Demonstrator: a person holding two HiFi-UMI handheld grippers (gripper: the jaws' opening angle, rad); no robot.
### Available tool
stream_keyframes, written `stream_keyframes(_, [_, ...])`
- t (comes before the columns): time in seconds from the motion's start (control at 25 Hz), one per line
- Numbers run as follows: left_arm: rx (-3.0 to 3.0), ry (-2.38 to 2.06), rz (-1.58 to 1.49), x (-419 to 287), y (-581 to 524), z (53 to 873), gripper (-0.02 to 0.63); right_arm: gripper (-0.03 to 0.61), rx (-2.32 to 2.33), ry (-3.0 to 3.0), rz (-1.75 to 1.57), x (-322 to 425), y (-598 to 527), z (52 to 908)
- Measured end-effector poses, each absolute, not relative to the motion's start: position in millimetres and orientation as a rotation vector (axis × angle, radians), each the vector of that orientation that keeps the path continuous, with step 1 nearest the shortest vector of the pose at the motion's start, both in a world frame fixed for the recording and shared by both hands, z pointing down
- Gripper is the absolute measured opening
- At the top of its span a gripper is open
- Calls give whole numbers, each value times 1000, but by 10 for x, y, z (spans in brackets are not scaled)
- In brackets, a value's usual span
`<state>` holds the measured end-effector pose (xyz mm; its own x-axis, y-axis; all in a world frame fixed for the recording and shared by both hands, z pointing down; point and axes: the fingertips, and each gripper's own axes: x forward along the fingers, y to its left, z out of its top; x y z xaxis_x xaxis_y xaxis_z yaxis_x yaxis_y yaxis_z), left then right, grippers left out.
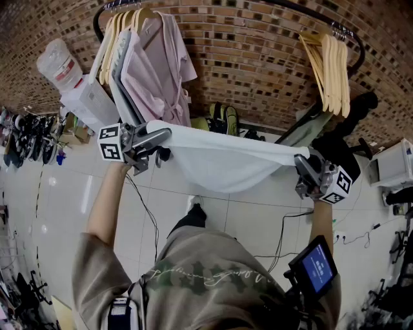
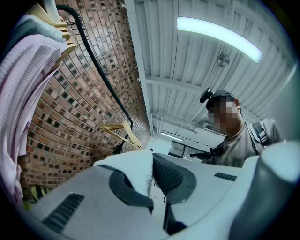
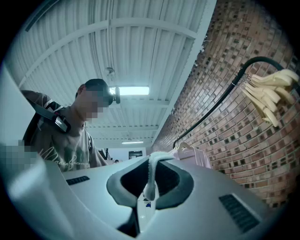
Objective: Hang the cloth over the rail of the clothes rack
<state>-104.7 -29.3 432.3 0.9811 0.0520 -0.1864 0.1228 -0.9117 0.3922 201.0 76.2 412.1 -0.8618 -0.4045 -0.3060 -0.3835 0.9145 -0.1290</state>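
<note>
A white cloth (image 1: 222, 158) hangs stretched between my two grippers, sagging in the middle, in front of the brick wall. My left gripper (image 1: 164, 135) is shut on its left corner, and the cloth (image 2: 136, 171) shows pinched between the jaws in the left gripper view. My right gripper (image 1: 303, 162) is shut on the right corner, where a thin fold of cloth (image 3: 151, 180) stands between the pads. The black rail (image 1: 310, 11) of the clothes rack curves overhead, above and beyond the cloth. The same rail (image 2: 101, 70) shows in the left gripper view and again (image 3: 211, 110) in the right gripper view.
Wooden hangers (image 1: 332, 67) hang on the rail's right end. A pink robe (image 1: 161, 71) and more hangers hang on its left end. White boxes (image 1: 87, 100) and bags stand by the wall. A white appliance (image 1: 393, 164) sits at far right. Cables lie across the tiled floor (image 1: 258, 219).
</note>
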Motion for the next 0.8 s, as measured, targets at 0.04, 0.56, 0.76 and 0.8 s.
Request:
stream_keyframes(0.04, [2723, 116, -233, -1055, -408, 4301, 15, 18, -586, 2744, -88, 1997, 656, 4108])
stream_keyframes(0.56, [2840, 158, -191, -1122, -1627, 3836, 15, 18, -671, 2696, 10, 1943, -569, 3728])
stream_keyframes(0.76, [2852, 148, -241, -1089, -1889, 3628, 15, 18, -674, 2687, 32, 1982, -856, 3543])
stream_keyframes(0.8, [2849, 146, -255, -1078, -1911, 3604, 15, 18, -675, 2690, 36, 1995, -887, 3512])
